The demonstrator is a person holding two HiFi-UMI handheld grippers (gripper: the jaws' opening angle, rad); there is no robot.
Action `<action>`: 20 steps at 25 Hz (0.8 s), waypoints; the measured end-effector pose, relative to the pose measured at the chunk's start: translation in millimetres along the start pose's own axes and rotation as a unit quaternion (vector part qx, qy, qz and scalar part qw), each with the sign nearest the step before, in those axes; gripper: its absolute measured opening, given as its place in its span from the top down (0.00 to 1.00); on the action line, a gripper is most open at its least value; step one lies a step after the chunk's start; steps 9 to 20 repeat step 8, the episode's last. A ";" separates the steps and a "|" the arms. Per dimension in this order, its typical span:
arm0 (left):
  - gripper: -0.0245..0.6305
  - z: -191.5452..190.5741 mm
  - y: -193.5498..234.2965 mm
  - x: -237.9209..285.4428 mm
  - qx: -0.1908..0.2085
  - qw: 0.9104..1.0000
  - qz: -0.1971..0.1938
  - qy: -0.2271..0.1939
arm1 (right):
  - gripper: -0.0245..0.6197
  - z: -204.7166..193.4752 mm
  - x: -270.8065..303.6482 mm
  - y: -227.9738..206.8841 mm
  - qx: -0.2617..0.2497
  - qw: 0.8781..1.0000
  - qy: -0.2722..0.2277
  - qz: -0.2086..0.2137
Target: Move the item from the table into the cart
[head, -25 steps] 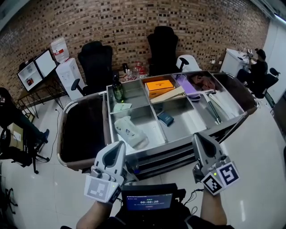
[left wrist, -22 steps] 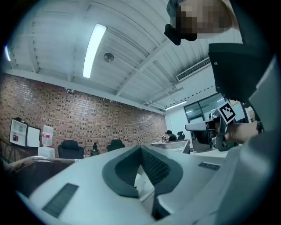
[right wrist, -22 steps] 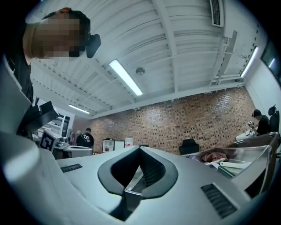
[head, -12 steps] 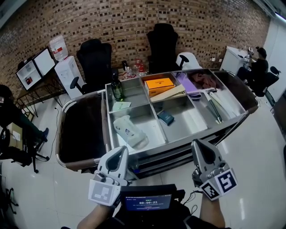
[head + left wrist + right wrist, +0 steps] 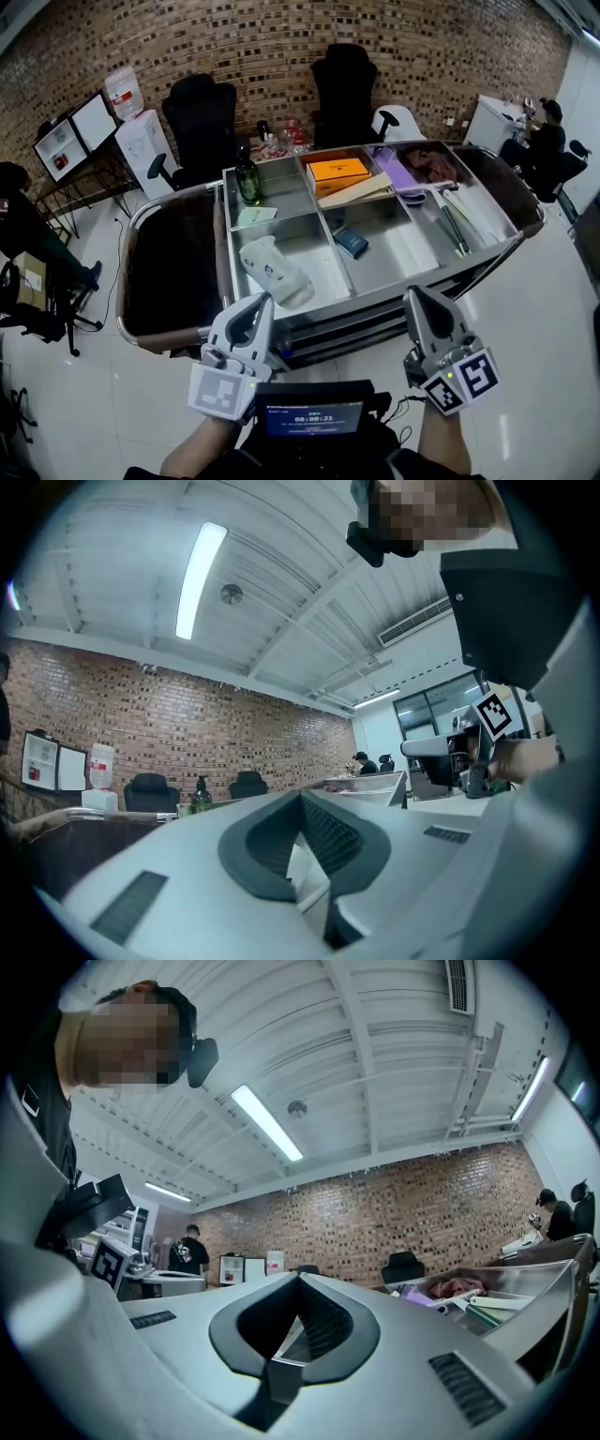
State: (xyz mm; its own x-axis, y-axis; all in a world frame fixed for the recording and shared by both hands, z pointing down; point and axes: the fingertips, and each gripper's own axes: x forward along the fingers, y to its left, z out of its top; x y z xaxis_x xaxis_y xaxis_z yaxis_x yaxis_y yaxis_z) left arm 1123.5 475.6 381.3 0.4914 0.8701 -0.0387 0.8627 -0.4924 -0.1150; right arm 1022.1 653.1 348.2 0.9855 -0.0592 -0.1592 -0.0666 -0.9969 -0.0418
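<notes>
So I was standing there watching, and both tongs were just hanging in front of the steel cart [image 5: 394, 258], short of its near rim and not touching it. The left gripper [image 5: 256, 307] had its jaws pinched fully together with nothing in them. The right gripper [image 5: 417, 300] was the same, clamped tight on thin air. As for the item, I honestly couldn't tell which one it was meant to be. Everything I saw was sitting in the cart's compartments: white pouch [image 5: 274, 269] front left, green bottle [image 5: 247, 181] in the bay behind it, small dark box [image 5: 351, 241] in the middle, orange box [image 5: 337, 170] at the back, pink cloth [image 5: 429, 167] far right
</notes>
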 end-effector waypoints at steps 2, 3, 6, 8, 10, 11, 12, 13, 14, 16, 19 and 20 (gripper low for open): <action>0.96 -0.8 0.6 3.9 0.007 1.000 -0.002 0.001 | 0.96 -3.9 2.7 0.7 0.002 1.000 0.003 0.003; 0.96 -0.7 1.6 6.3 0.009 1.000 -0.003 0.001 | 0.96 -5.6 4.7 1.0 0.001 1.000 0.004 0.004; 0.96 6.1 4.8 14.9 0.012 1.000 -0.013 -0.013 | 0.96 -6.2 12.6 2.5 -0.005 1.000 0.004 0.012; 0.96 13.4 5.4 19.1 0.012 0.999 -0.024 -0.029 | 0.96 -5.7 17.3 5.0 -0.009 1.000 0.003 0.018; 0.96 13.4 5.4 19.1 0.012 0.999 -0.024 -0.029 | 0.96 -5.7 17.3 5.0 -0.009 1.000 0.003 0.018; 0.96 13.4 5.4 19.1 0.012 0.999 -0.024 -0.029 | 0.96 -5.7 17.3 5.0 -0.009 1.000 0.003 0.018; 0.96 13.4 5.4 19.1 0.012 0.999 -0.024 -0.029 | 0.96 -5.7 17.3 5.0 -0.009 1.000 0.003 0.018; 0.96 13.4 5.4 19.1 0.012 0.999 -0.024 -0.029 | 0.96 -5.7 17.3 5.0 -0.009 1.000 0.003 0.018; 0.96 13.4 5.4 19.1 0.012 0.999 -0.024 -0.029 | 0.96 -5.7 17.3 5.0 -0.009 1.000 0.003 0.018; 0.96 13.4 5.4 19.1 0.012 0.999 -0.024 -0.029 | 0.96 -5.7 17.3 5.0 -0.009 1.000 0.003 0.018; 0.96 13.4 5.4 19.1 0.012 0.999 -0.024 -0.029 | 0.96 -5.7 17.3 5.0 -0.009 1.000 0.003 0.018; 0.96 13.4 5.4 19.1 0.012 0.999 -0.024 -0.029 | 0.96 -5.7 17.3 5.0 -0.009 1.000 0.003 0.018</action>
